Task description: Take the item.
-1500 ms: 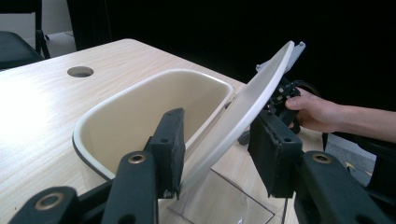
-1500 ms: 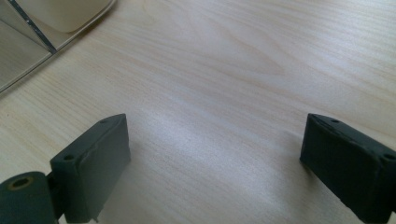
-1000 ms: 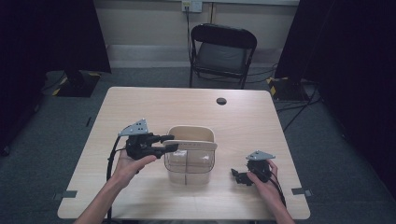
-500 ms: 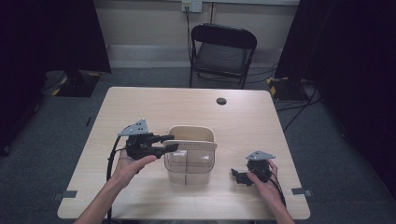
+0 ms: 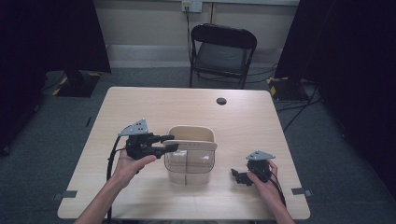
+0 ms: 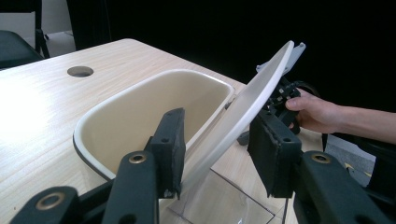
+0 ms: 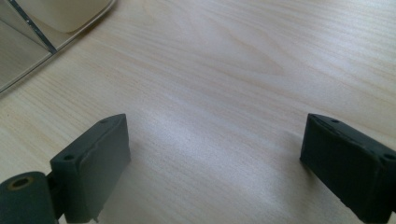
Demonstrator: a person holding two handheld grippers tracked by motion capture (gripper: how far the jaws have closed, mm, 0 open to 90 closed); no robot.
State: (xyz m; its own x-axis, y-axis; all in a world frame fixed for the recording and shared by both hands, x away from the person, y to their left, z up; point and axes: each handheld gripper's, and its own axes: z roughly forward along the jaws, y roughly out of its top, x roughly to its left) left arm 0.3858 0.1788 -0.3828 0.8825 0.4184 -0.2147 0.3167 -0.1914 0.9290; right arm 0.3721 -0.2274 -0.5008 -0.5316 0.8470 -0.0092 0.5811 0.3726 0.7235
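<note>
Right gripper [image 5: 239, 177]: rests low on the table's near right side, well apart from the container; in its own view the jaws stand wide apart over bare wood, holding nothing.
Left gripper [image 6: 217, 154]: at the container's left edge; its jaws straddle the lid's near edge without visibly pressing it, one pad beside the underside, the other off the upper face.
Lid [image 6: 243, 109]: cream, tilted up on its edge over the container, raised end away from the left gripper.
Container [image 5: 189, 163]: clear box with inner dividers, standing mid-table between the two grippers; the lid lies across its top in the high view.
Change: none discernible; across the last second both grippers, lid and container keep the same places.
Meaning: judged a pause in lifting the lid clear; the opening is partly bared, the lid not yet removed.
Table [image 5: 261, 126]: pale wood, a dark cable hole [image 5: 221, 101] near its far edge.
Chair [image 5: 223, 56]: black, folding, beyond the table.
</note>
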